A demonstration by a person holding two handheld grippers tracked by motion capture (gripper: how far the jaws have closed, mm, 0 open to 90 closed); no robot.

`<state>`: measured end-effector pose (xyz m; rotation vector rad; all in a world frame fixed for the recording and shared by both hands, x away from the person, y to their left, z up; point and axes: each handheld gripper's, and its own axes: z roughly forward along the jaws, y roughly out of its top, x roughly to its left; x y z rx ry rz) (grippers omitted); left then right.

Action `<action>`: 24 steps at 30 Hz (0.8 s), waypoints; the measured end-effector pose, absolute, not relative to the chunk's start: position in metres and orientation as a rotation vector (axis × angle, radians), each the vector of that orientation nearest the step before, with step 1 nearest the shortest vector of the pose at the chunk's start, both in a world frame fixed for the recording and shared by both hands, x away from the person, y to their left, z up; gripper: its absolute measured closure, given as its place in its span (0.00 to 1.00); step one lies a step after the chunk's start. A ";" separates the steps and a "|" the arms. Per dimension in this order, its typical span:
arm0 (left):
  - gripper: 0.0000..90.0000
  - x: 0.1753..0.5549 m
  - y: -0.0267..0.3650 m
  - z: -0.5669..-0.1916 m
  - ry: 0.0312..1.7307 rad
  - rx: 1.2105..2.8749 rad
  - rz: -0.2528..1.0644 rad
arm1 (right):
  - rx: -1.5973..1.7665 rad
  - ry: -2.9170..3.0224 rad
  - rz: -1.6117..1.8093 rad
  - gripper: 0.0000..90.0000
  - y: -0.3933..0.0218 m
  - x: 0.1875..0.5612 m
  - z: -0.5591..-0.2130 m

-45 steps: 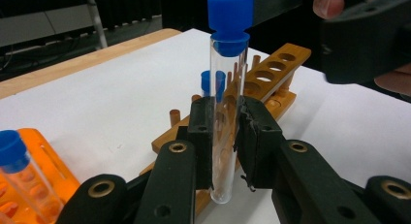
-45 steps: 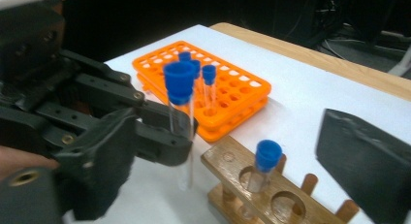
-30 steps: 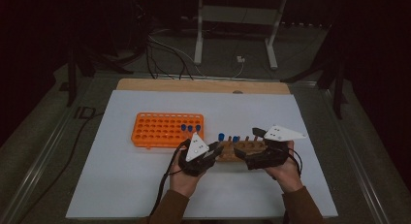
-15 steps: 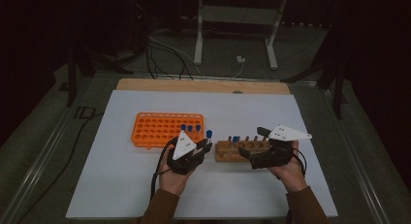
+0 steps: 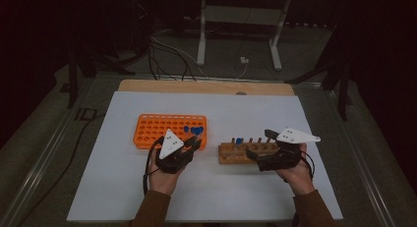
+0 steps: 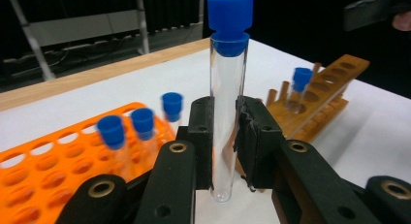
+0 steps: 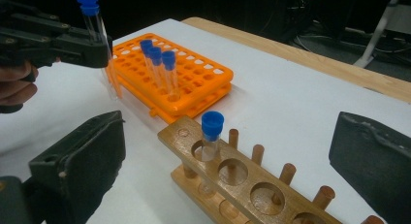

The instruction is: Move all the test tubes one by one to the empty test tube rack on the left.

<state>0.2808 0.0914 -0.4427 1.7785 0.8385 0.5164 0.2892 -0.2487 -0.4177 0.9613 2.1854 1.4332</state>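
Observation:
My left gripper is shut on a clear test tube with a blue cap, held upright a little above the table. In the high view this left gripper sits by the front right corner of the orange rack. Three capped tubes stand in that rack. A wooden rack to the right holds one capped tube at its left end. My right gripper is open, its jaws wide apart on either side of the wooden rack, not touching it.
Everything rests on a white mat over a wooden table whose back edge shows beyond the mat. Past the table stand a metal frame and loose cables on a dark floor.
My left gripper has moved left from the wooden rack to the orange rack's corner, carrying the capped tube. The right gripper has stayed at the wooden rack's right end.

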 end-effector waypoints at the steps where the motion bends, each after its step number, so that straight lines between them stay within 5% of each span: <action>1: 0.86 0.282 0.093 -0.443 0.841 1.778 0.522 | 0.962 2.185 1.435 0.00 -0.248 0.289 -0.418; 24: 0.86 0.306 0.119 -0.453 0.935 1.752 0.611 | 0.968 2.180 1.444 0.00 -0.250 0.289 -0.418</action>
